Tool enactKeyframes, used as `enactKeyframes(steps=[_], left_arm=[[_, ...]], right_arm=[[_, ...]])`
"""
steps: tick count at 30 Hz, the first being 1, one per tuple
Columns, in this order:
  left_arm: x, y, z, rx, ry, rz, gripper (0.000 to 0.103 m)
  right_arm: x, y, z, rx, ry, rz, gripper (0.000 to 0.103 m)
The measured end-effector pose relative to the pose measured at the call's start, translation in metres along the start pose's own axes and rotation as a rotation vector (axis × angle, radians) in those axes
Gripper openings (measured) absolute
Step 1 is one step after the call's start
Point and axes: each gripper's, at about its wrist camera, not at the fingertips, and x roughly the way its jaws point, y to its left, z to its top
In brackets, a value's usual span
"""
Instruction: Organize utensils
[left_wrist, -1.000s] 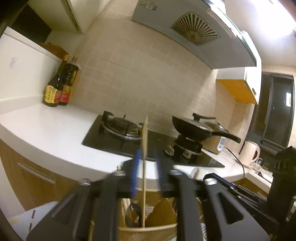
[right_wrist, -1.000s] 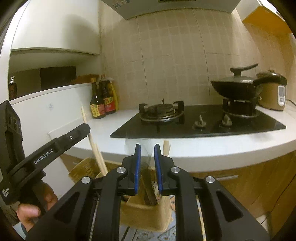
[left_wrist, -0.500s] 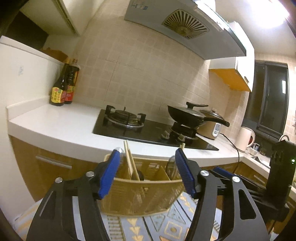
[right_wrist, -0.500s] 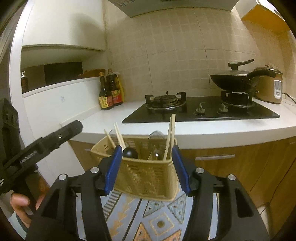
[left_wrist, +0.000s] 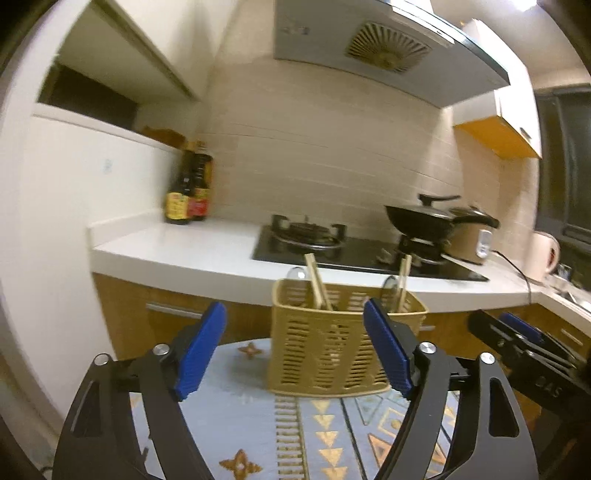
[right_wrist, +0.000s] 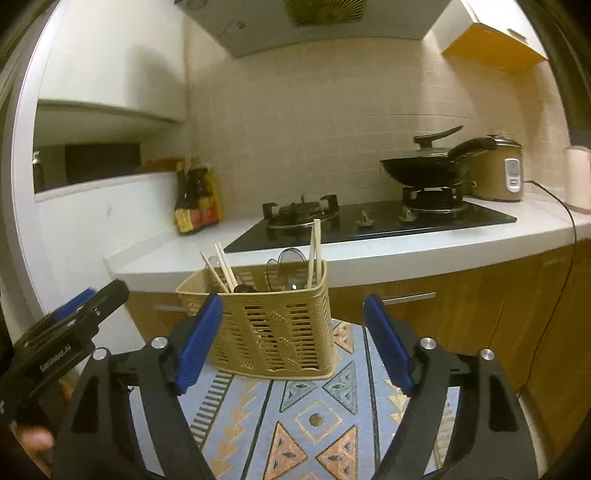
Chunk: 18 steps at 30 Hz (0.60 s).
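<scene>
Left wrist view: left gripper (left_wrist: 295, 343) empty, jaws wide apart; basket (left_wrist: 343, 345) stands upright on the patterned surface (left_wrist: 240, 417), chopsticks (left_wrist: 317, 282) leaning inside. Right wrist view: right gripper (right_wrist: 293, 336) also empty, jaws spread, straddling the basket without touching. Risk: a jaw clipping the light basket could tip it and spill the utensils.

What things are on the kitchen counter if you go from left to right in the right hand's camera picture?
Sauce bottles → empty gas burner → black pan on the second burner → rice cooker → white kettle at the right edge.
</scene>
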Motion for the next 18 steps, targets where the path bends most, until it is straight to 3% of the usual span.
enactKeyframes(steps=[6,11,18], left_arm=[[0.011,-0.011,-0.018,0.064,-0.011,0.092,0.076],[0.014,-0.013,-0.023,0.084,0.001,0.091,0.076],[0.023,-0.008,-0.034,0.071,0.052,0.087,0.076]], right_arm=[[0.008,0.007,-0.01,-0.056,-0.03,-0.036,0.075],[0.011,0.006,-0.02,-0.067,-0.062,-0.076,0.076],[0.02,-0.005,-0.028,-0.032,-0.026,-0.06,0.078]])
